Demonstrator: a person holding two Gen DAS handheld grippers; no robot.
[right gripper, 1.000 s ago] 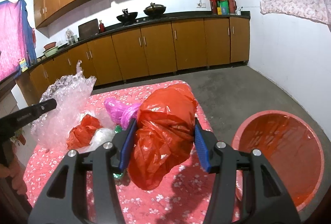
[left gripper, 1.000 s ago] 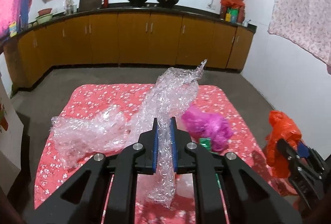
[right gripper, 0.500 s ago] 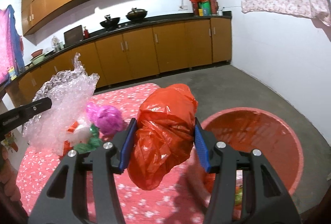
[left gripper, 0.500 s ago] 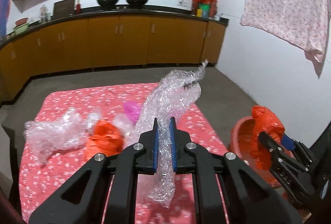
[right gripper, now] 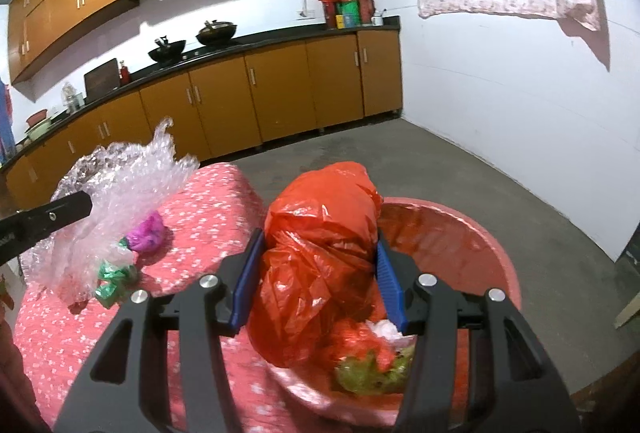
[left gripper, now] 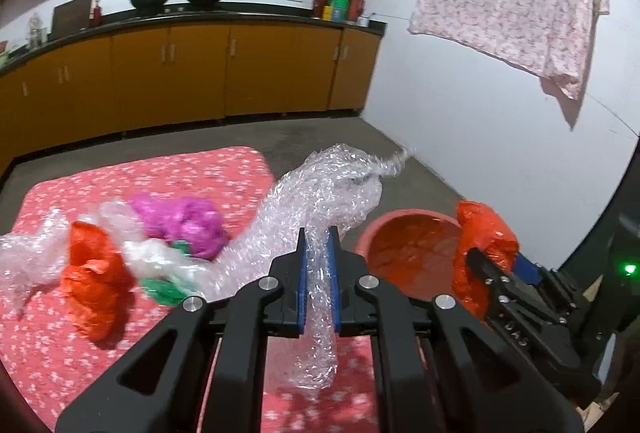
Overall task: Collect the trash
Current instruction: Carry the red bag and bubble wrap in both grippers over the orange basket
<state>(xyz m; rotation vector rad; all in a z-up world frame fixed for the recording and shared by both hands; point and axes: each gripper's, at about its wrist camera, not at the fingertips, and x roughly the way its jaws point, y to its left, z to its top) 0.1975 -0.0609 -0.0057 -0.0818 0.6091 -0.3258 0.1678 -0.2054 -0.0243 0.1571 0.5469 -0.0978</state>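
And here's the red basin, the biggest thing in play, sitting on the floor just off the edge of the table with its flowered red cloth, and it lies right under and ahead of the right gripper. That reads as the drop spot, since some scraps, white, red and green, already lie inside it below the claw. The right gripper's blue pads are pinching a bulging orange bag from both sides, spread about halfway because the bag is fat, and it hangs over the near rim. On the other side, the left gripper has its pads pressed nearly together on a long twist of bubble wrap, which sticks up past the tips and dangles beneath them; the basin shows just to the right of that claw. To its left on the cloth wait a second orange bag, a magenta bag, more clear film and a green wrapper. Against a second ago, both claws have swung from over the table toward the basin, which then showed only off to the right of the orange bag; grips unchanged.
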